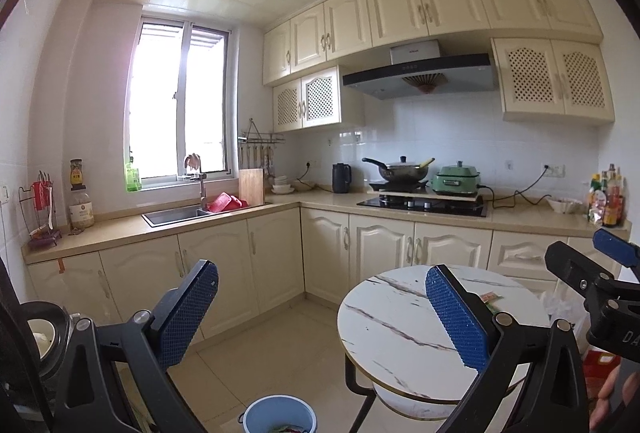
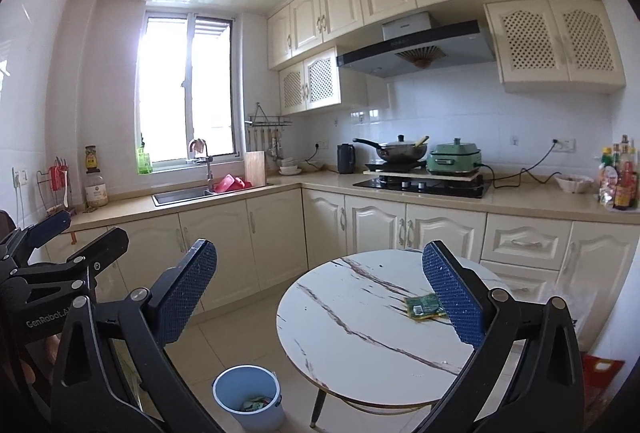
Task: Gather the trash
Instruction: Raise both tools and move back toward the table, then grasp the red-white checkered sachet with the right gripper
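Kitchen tabletop [image 2: 360, 333]: green wrapper [image 2: 425, 306] lies flat just beside right gripper [image 2: 320, 297] right finger. Both grippers spread, empty (left gripper [image 1: 322, 313] too). Likely light, crinkly, slippery; pinch an edge.

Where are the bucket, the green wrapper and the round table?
bucket [image 2: 256, 381]: right wrist view, on its blue rim.
wrapper [image 2: 424, 307]: right wrist view, on its middle.
table [image 2: 360, 345]: right wrist view, on the bare marble top.
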